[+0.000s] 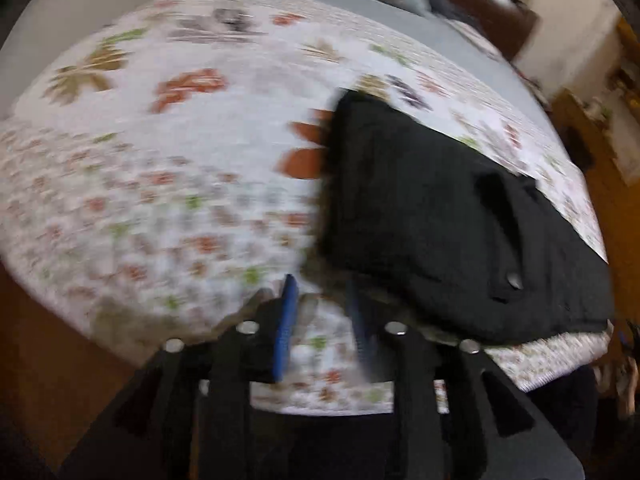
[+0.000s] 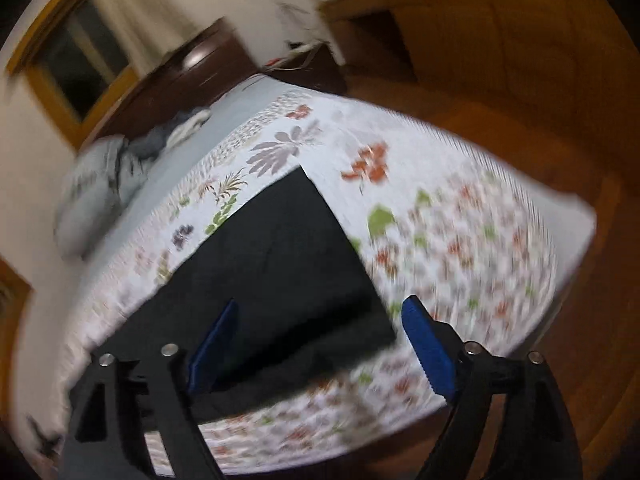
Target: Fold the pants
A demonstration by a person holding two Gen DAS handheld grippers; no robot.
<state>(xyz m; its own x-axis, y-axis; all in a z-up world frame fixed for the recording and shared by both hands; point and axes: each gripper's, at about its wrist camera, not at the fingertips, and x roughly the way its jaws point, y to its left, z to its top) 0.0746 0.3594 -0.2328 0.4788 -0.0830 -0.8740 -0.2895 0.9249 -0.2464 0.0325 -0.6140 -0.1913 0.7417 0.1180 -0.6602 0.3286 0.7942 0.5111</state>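
Black pants [image 1: 440, 216] lie folded into a compact rectangle on a flower-patterned bedspread [image 1: 168, 184]. A pocket flap with a button shows on their near right part. In the right wrist view the pants [image 2: 280, 264] lie flat in the middle. My left gripper [image 1: 324, 292] is open and empty, above the bedspread just left of the pants' near corner. My right gripper [image 2: 320, 320] is wide open and empty, held above the pants' near edge. Both views are motion-blurred.
The bed's near edge [image 2: 360, 432] and right corner [image 2: 576, 216] drop to a wooden floor [image 2: 520, 120]. A pillow [image 2: 96, 192] and crumpled cloth lie at the bed's head. A dark cabinet [image 2: 192, 76] and a window stand behind.
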